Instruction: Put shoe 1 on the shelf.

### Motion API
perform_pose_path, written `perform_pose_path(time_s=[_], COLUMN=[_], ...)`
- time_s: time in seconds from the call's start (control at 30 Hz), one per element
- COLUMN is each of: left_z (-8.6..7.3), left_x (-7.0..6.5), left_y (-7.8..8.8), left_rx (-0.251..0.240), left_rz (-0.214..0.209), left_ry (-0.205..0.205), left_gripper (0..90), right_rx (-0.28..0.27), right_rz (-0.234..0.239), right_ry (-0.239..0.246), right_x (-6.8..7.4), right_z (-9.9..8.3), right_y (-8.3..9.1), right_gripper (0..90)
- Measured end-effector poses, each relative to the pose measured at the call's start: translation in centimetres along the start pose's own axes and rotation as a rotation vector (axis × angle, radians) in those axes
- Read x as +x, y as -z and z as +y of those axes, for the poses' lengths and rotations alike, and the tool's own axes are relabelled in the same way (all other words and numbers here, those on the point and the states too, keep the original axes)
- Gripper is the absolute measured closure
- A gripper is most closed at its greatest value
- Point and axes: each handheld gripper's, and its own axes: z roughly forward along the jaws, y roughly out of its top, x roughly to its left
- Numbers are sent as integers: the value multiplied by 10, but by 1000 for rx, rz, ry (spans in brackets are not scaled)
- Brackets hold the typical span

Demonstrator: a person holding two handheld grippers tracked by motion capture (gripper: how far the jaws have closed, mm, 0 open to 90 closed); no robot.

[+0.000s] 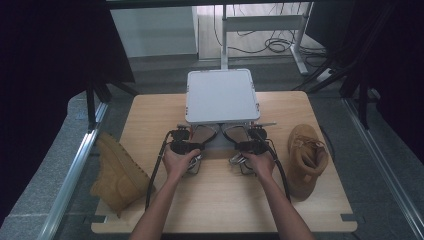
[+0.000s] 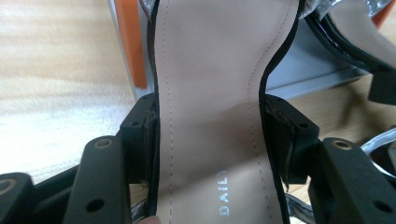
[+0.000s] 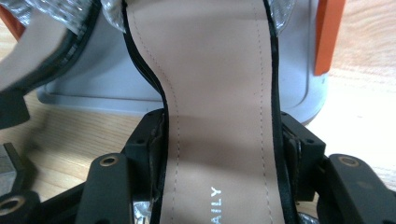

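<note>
Nearest the person, two forearms come up from the bottom edge of the high view, each hand wrapped round a gripper. The left gripper and right gripper sit side by side mid-table, close together but not touching, both pointing away from the person.

Left gripper view: the jaws are clamped on the left sandal at the narrow waist of its sole, pads pressing both black edges. Insole is tan w/ stitching and pale lettering (part of a brand word, cut off at the bottom). Right gripper view: same story, jaws closed on the right sandal at its waist, pads tight on each side; silver strap material shows at the toe end.

Both sandals point toward the grey case, toes at or just under its near edge; it lies flat at the far centre of the wooden table, w/ orange latches on its front.

Out to the sides: a tan boot hangs over the table's left edge, lying tilted, and a second tan boot stands upright near the right edge, well apart from the grippers.
</note>
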Motion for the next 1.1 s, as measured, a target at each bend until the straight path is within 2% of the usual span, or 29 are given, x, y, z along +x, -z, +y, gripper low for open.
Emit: perform_pose_path(time_s=[0.07, 0.17, 0.2, 0.27, 0.3, 0.33, 0.37, 0.4, 0.43, 0.47, 0.5, 0.63, 0.77, 0.8, 0.87, 0.9, 0.93, 1.0, 1.1], left_z=[-1, 0, 1, 1, 1, 0, 0, -1, -1, -1, -3, -12, -27, -27, -42, -42, -52, -63, -78], left_x=[0, -2, -2, -1, -2, -2, -2, -1, -1, -1, 2, 5, 8, 8, 14, 14, 16, 18, 17], left_y=[-4, -6, -3, -2, -2, 4, 4, 9, 19, 19, 29, 51, 73, 73, 85, 85, 90, 94, 98], left_rx=[6, 25, 13, 9, 13, -8, -8, -34, -57, -57, -66, -117, -169, -169, -205, -205, -213, -227, -226], left_rz=[6, 9, 5, 2, -13, -4, -4, -12, -37, -37, -54, -92, -109, -109, -130, -130, -139, -137, -128], left_ry=[10, 24, 19, 14, 26, 12, 12, 14, 9, 9, -6, -48, -105, -105, -127, -127, -151, -175, -209], left_gripper=[416, 407, 401, 365, 326, 306, 310, 297, 281, 268, 267, 267, 277, 279, 288, 295, 297, 307, 311], right_rx=[21, 42, 30, 17, -19, -29, -39, -46, -57, -57, -77, -141, -195, -195, -238, -248, -256, -269, -280], right_rz=[-25, -11, 9, 8, 13, 32, 40, 46, 58, 58, 78, 133, 170, 170, 183, 183, 182, 183, 157], right_ry=[11, 2, -13, -13, -13, -10, -5, -2, 5, 5, 22, 51, 110, 110, 161, 179, 195, 220, 262], right_x=[2, 1, -2, -3, -2, -2, -2, -1, -1, -1, -1, -3, -3, -3, -1, 0, 0, 1, 0], right_z=[0, 1, 1, 1, 2, 2, 2, 2, 1, 1, -1, -7, -19, -19, -32, -38, -43, -54, -70], right_y=[-2, -2, -1, 1, 9, 13, 17, 21, 25, 25, 33, 50, 68, 68, 81, 85, 89, 94, 97], right_gripper=[408, 390, 360, 336, 308, 289, 277, 273, 269, 269, 267, 267, 276, 276, 279, 279, 279, 279, 279])
